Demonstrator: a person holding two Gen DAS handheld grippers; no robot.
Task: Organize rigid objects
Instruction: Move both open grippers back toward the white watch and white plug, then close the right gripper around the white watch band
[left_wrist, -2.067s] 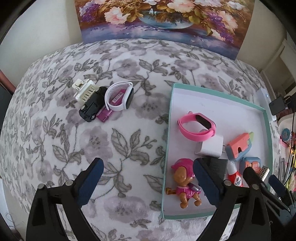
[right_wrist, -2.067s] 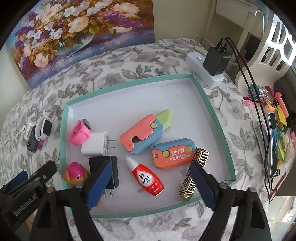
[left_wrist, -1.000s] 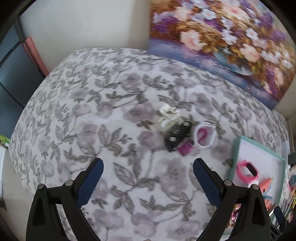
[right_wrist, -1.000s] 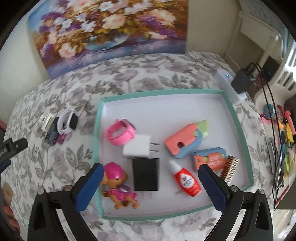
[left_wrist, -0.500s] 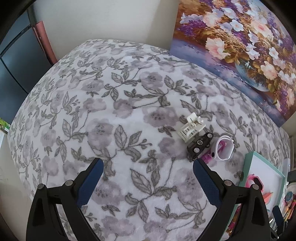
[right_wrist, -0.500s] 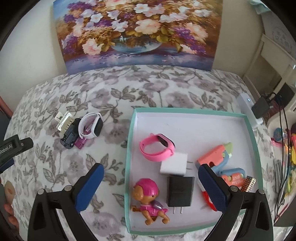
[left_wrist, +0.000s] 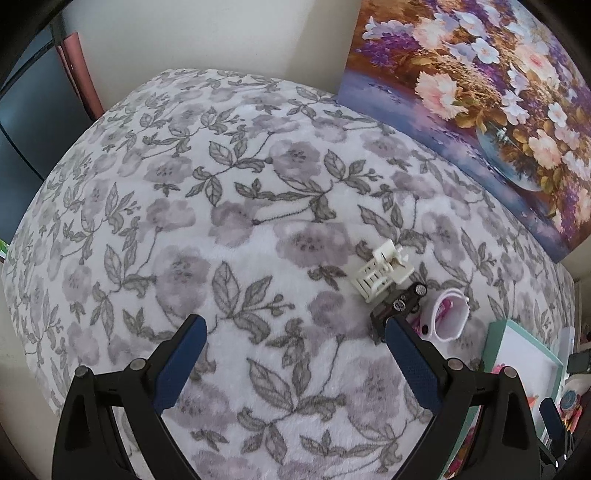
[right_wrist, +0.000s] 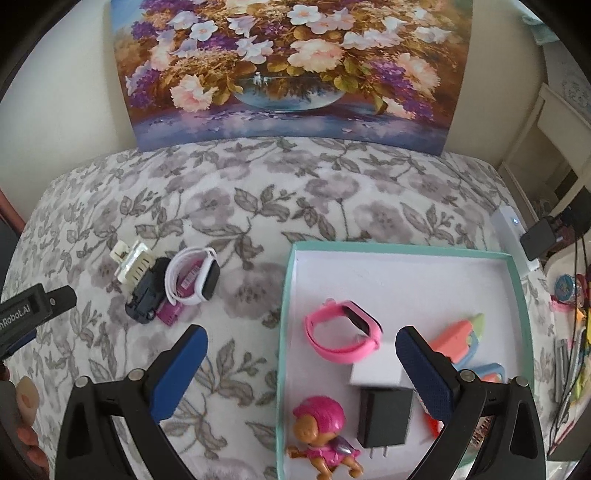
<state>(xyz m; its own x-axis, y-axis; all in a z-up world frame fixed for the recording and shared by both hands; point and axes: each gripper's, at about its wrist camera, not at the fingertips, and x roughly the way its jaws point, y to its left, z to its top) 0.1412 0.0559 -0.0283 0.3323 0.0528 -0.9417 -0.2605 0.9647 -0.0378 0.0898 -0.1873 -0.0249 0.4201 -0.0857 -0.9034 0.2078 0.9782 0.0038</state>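
Both grippers are hanging over the flowery blanket (left_wrist: 229, 236) with their jaws wide apart, holding nothing. The left gripper (left_wrist: 293, 345) is near a little pile: a white plastic piece (left_wrist: 380, 273), a black toy car (left_wrist: 400, 302) and a white watch (right_wrist: 192, 277), all touching. The right gripper (right_wrist: 301, 350) is over the edge of the teal box (right_wrist: 286, 332), where a pink watch (right_wrist: 343, 330), a doll (right_wrist: 323, 435) and a black charger (right_wrist: 384, 417) are lying. A flower painting (right_wrist: 291, 70) is leaning behind.

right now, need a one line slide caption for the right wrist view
Open right gripper hovers over the teal tray's edge; pink watch and toy figure inside, white watch waiting on the floral blanket.
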